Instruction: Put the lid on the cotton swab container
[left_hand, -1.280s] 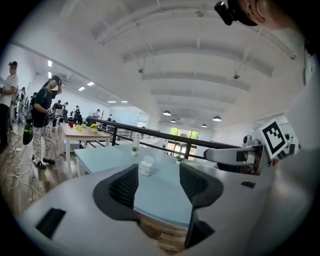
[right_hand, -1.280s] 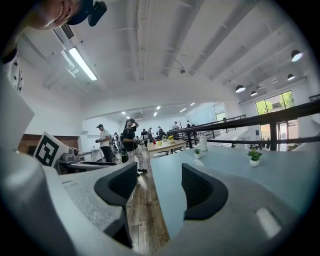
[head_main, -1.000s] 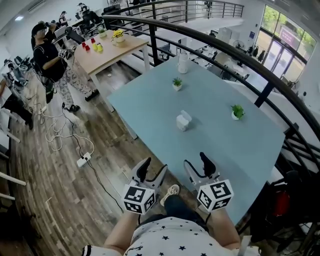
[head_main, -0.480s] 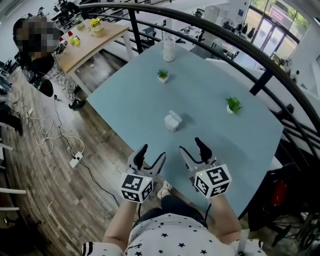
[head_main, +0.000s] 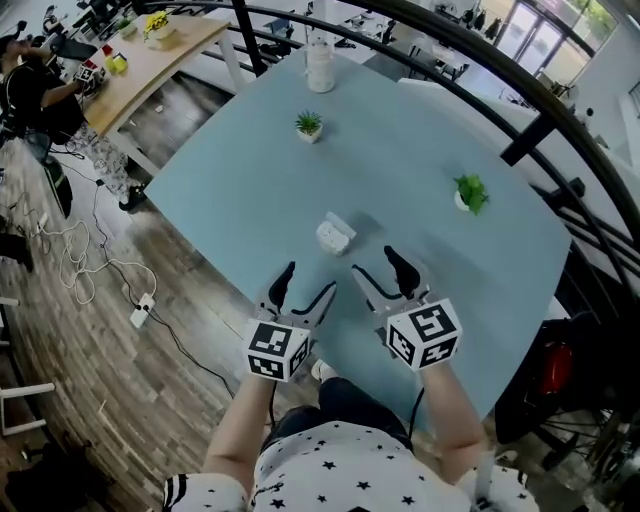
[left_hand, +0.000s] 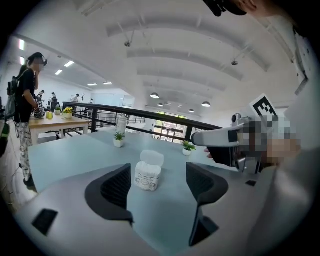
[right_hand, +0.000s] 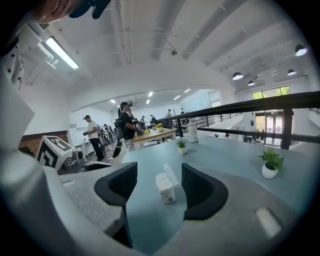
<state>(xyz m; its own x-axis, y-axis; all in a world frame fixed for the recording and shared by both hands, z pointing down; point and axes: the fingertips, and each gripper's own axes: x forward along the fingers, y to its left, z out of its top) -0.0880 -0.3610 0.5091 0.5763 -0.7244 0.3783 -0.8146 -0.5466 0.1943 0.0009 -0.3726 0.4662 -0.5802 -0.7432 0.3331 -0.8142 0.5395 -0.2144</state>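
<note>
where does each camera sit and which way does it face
Head view: on the person's head, facing steeply down at the pale blue table, open-lidded white cotton swab container, both forearms, left gripper, right gripper.
Left gripper view: on the left gripper, facing across the table; its empty jaws, just been opening, frame the container ahead.
Right gripper view: on the right gripper, likewise; jaws open, empty.
Shared: both gripper views show the container and the other gripper.

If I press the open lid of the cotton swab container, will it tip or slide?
The cotton swab container looks small and probably light, so it may slide on the smooth table. Its open lid could tip it.
</note>
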